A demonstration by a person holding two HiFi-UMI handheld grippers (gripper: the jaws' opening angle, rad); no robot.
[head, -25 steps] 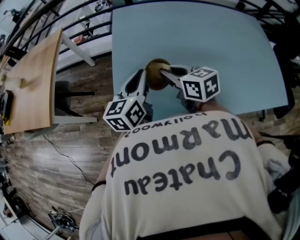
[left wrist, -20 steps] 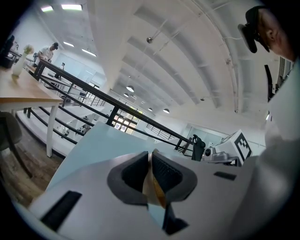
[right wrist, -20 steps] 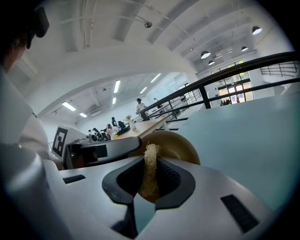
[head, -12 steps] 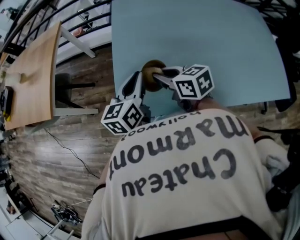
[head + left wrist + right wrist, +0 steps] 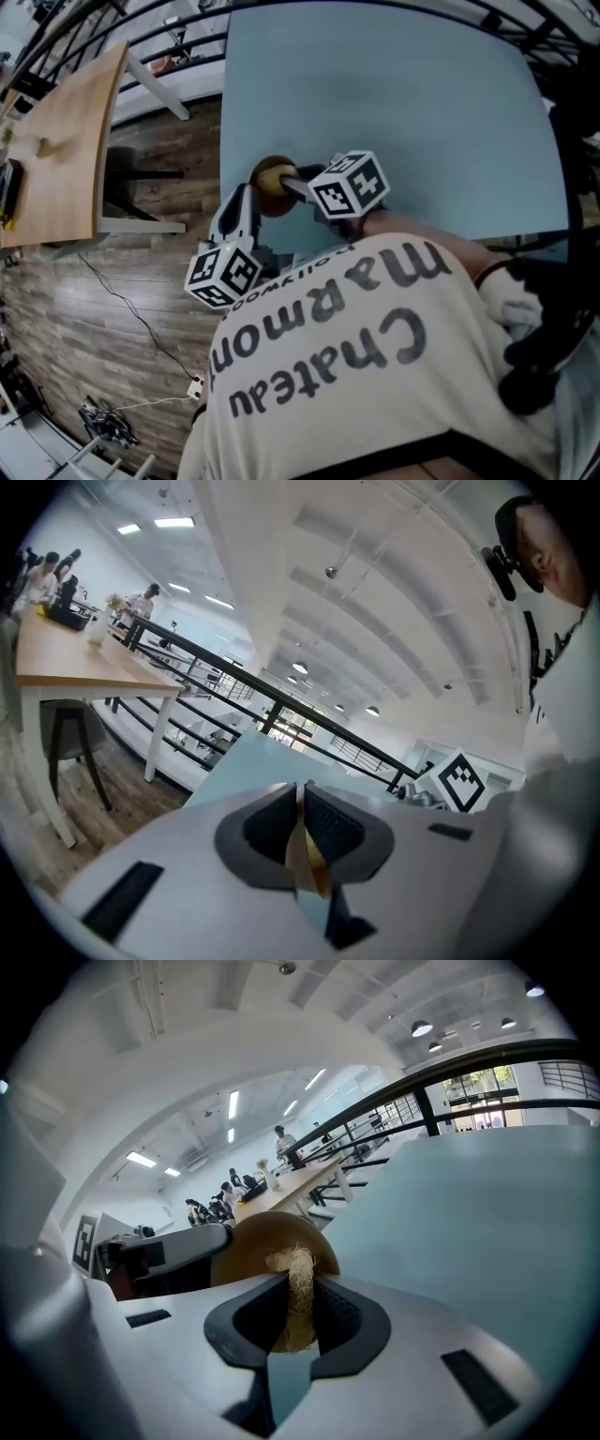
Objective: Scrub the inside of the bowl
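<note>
A brown wooden bowl (image 5: 270, 172) is held above the near left part of the pale blue table (image 5: 422, 94). My left gripper (image 5: 249, 199) comes up from below and is shut on the bowl's rim; in the left gripper view only a thin tan edge of the bowl (image 5: 307, 860) shows between the pads. My right gripper (image 5: 292, 181) reaches in from the right, shut on a straw-coloured fibre scrubber (image 5: 300, 1288). In the right gripper view the scrubber's tuft lies against the bowl (image 5: 258, 1237), with the left gripper (image 5: 159, 1255) holding it on the left.
A wooden table (image 5: 66, 159) and a dark stool (image 5: 141, 187) stand on the plank floor to the left. Black railings (image 5: 178, 28) run along the far side. A person's pale printed shirt (image 5: 356, 356) fills the lower head view. Several people are at a distant bench.
Both grippers and the bowl have shifted left and lower in the head view, nearer the table's near left edge. Both grips look unchanged.
</note>
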